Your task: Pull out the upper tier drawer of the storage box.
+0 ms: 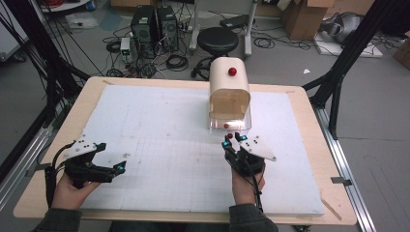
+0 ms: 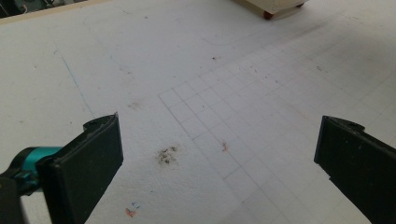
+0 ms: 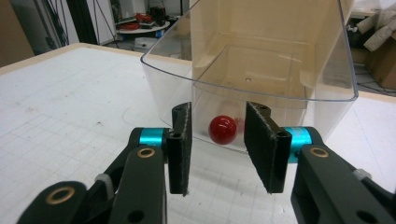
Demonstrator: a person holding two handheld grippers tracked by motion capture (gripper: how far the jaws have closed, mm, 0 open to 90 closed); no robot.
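**Right tool at the red knob of the bread box lid**

Bread box (image 1: 229,87) sits on the far-middle part of the white mat (image 1: 159,145) on the bench (image 1: 300,96), well apart from the left hand. It's a beige box with a clear curved lid (image 3: 261,56); the lid front faces the person. Long axis of the box runs away from the person, front to back; rounded top, second red knob (image 1: 232,71) on top.

Right tool (image 1: 234,140) is right at the lid's lower front edge. In the right gripper view its jaws stand a little apart, one on each side of the small red knob (image 3: 222,129), with gaps showing on both sides, so pads aren't pressing on it. Holds nothing. Can't tell for sure if the knob is level with the pads or just beyond them.

Left tool (image 1: 107,159) rests near the left front of the mat, jaws wide apart, nothing between them, bare mat underneath.

Risks, my judgement:
- Knob is small, round and glossy: jaws closing off-centre could slip off it or pinch just the edge.
- Lid is thin clear plastic: pushing the tool forward instead of gripping could shove the whole box back across the mat, since nothing braces it.
- Lifting straight instead of following the lid's curve could tip the box or make the lid jam.
- Left tool is too far away to steady the box.
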